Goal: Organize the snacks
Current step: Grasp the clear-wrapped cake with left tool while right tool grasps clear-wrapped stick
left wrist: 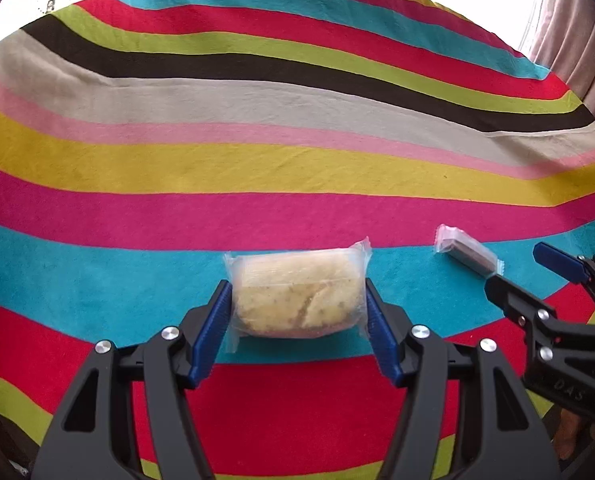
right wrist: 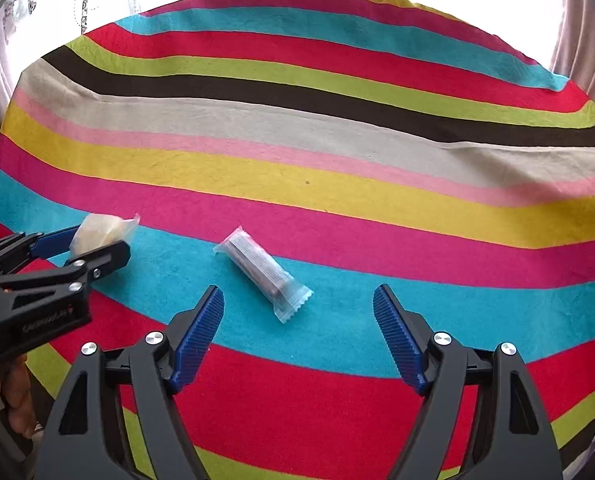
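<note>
Lying diagonally on cloth (right wrist: 337, 320): wrapped bar (right wrist: 262, 270).

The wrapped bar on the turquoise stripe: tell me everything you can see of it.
The wrapped bar is a slim dark stick sealed in clear plastic with crimped, zigzag-cut ends and a pale printed panel. It lies flat and diagonal on the striped cloth, near end toward the right hand-held gripper, whose open fingers stand clear of it. Nothing else touches it.

Beyond the wrapped snack bar (right wrist: 263, 270) you had bare striped cloth (right wrist: 297, 152) on every far side. Left of the bar, your left gripper (right wrist: 97, 246) and its pale bun packet (right wrist: 101, 230) blocked the way.
</note>
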Tool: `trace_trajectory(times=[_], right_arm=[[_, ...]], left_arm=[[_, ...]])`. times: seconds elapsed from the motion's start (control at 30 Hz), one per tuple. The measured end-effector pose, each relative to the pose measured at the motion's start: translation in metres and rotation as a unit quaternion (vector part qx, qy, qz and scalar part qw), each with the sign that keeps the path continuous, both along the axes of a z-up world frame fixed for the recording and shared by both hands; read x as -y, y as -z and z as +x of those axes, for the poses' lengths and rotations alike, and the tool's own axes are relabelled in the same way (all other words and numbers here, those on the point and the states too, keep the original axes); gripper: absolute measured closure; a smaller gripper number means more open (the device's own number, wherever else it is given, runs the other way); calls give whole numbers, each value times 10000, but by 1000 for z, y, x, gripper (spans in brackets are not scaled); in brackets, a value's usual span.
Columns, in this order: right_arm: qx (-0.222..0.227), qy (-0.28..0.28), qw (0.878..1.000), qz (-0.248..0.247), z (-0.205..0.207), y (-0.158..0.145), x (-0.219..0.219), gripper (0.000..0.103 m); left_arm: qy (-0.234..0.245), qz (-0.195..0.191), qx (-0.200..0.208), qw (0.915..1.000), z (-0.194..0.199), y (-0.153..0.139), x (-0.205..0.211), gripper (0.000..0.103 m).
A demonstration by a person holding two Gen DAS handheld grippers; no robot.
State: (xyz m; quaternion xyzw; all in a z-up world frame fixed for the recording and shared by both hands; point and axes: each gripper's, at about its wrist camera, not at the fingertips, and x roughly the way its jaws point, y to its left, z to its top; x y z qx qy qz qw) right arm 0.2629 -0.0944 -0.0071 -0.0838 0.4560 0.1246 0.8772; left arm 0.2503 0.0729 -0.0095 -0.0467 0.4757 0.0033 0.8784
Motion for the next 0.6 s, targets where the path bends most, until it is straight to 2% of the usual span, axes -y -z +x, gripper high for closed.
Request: trace_trajectory(times=[0.27, 0.4, 0.6], right_arm=[[-49, -108, 9999, -117, 14, 13, -13, 32], [-32, -98, 9999, -48, 17, 12, -15, 34], [-24, -280, 9996, 80, 19, 11, -24, 59]], left_arm=[[-432, 64, -80, 9990, -26, 1, -15, 39], [-497, 108, -106, 9986, -34, 1, -16, 39], [-528, 102, -112, 9985, -42, 1, -17, 39]])
